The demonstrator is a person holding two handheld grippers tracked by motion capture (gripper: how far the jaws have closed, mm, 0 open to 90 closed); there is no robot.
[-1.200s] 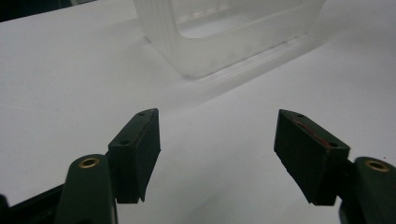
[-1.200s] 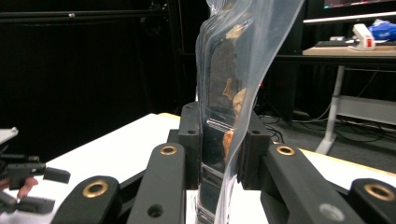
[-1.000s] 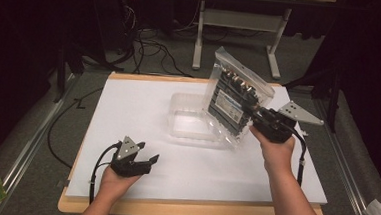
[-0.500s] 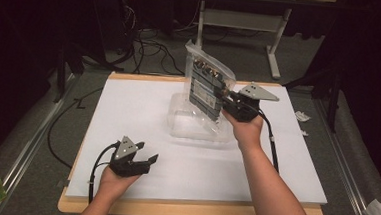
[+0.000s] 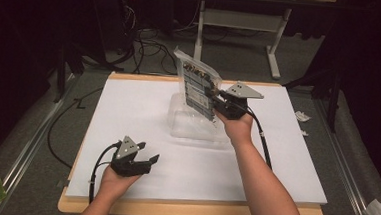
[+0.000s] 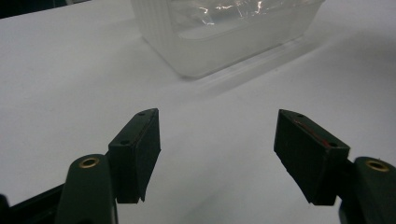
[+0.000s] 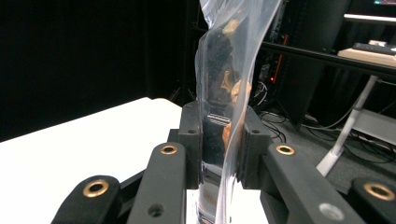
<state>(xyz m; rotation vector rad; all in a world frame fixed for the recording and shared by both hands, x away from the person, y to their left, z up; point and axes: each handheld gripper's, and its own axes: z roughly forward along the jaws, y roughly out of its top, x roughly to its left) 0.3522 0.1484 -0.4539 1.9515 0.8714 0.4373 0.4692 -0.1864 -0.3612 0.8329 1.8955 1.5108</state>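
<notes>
Right gripper view: clear, crinkled bag of dark contents

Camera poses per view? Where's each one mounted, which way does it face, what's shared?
High view: above the person's side, looking forward and down at the white table; both forearms, left gripper, right gripper.
Left gripper view: rides the left gripper, facing the clear container; jaws apart.
Right gripper view: rides the right gripper, jaws clamping the plastic bag.
Shared: the bag shows in the high and right gripper views, the container in the high and left gripper views.
</notes>
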